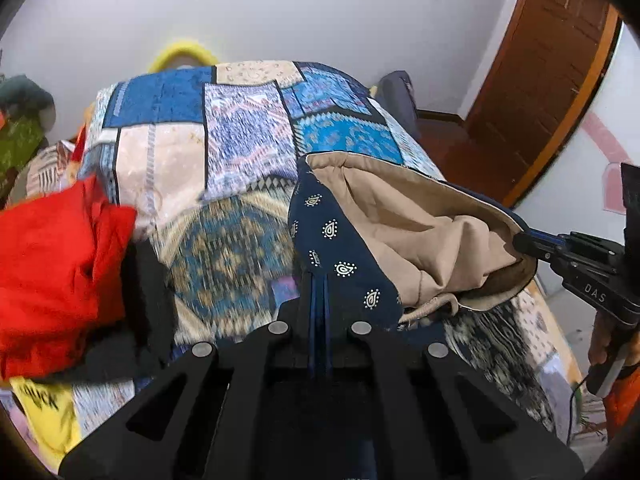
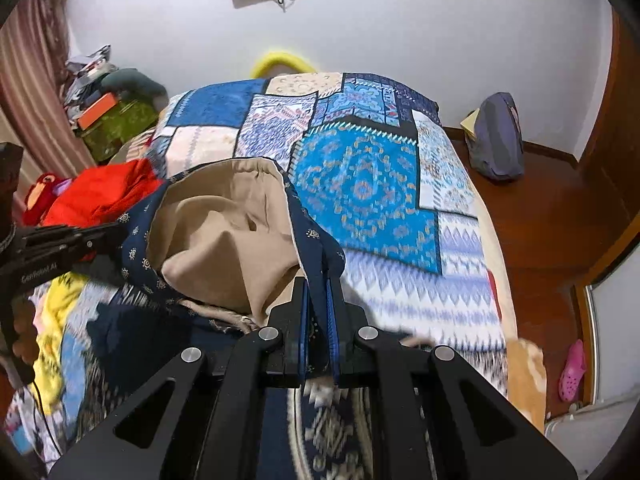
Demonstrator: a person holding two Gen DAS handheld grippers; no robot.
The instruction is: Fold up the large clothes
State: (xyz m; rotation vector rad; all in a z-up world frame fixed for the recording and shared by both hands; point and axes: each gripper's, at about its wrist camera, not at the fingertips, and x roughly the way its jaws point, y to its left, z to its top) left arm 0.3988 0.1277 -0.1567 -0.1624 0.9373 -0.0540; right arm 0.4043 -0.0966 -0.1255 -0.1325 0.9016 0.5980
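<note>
Two grippers are pinching one garment, and we are seeing it from both ends. Our left gripper is clamped tight on the near left edge of the navy paisley garment, its jaws fully closed on the cloth. Our right gripper is gripping the same garment at its right edge, jaws likewise pressed together with navy fabric between them. The garment is hanging slack between the two (its tan lining is showing, sagging open like a pouch) above the near part of the patchwork bedspread. A red garment is lying in a heap at the left, with a yellow printed garment nearer still. At the far right, a grey-blue bag is leaning against the white wall on the wooden floor.
</note>
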